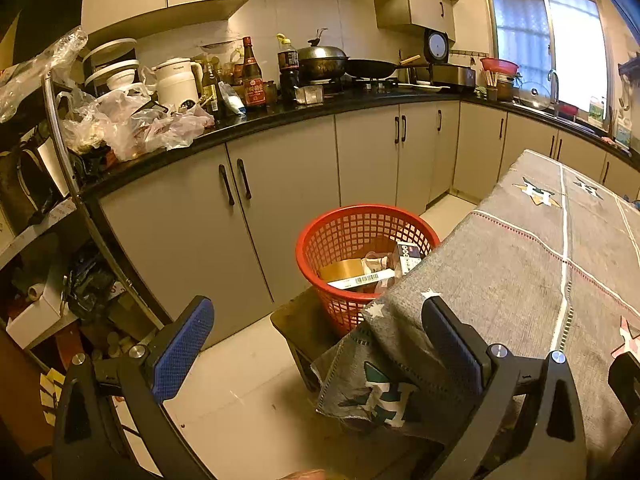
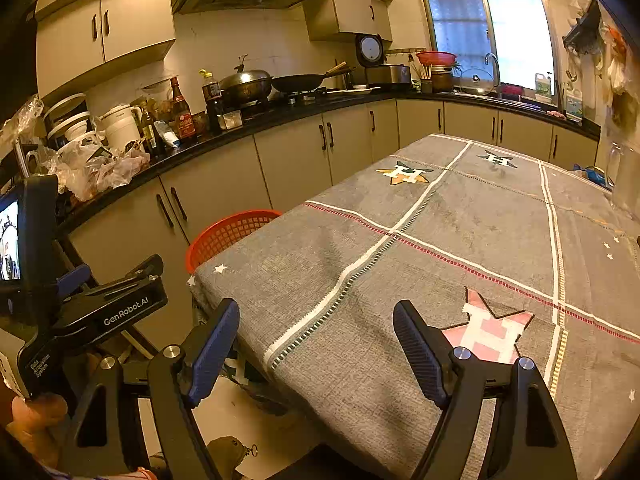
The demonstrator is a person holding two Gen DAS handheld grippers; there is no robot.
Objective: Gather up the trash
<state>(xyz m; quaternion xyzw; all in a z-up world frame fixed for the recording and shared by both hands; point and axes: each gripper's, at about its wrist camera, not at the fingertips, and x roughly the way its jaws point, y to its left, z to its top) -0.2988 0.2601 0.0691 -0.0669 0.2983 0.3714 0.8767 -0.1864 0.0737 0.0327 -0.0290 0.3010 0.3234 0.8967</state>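
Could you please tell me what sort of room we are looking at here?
A home kitchen, most likely: a wok and pan on the stove, sauce bottles on the counter, and a sink tap by the window.

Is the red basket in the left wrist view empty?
No, the red basket holds trash: a flat piece of cardboard, a small printed box and a white barcoded strip.

Dim amber light — window (image 1: pixel 560 40) glare

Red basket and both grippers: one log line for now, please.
left gripper: open, empty | right gripper: open, empty | red basket: holds trash, beside table
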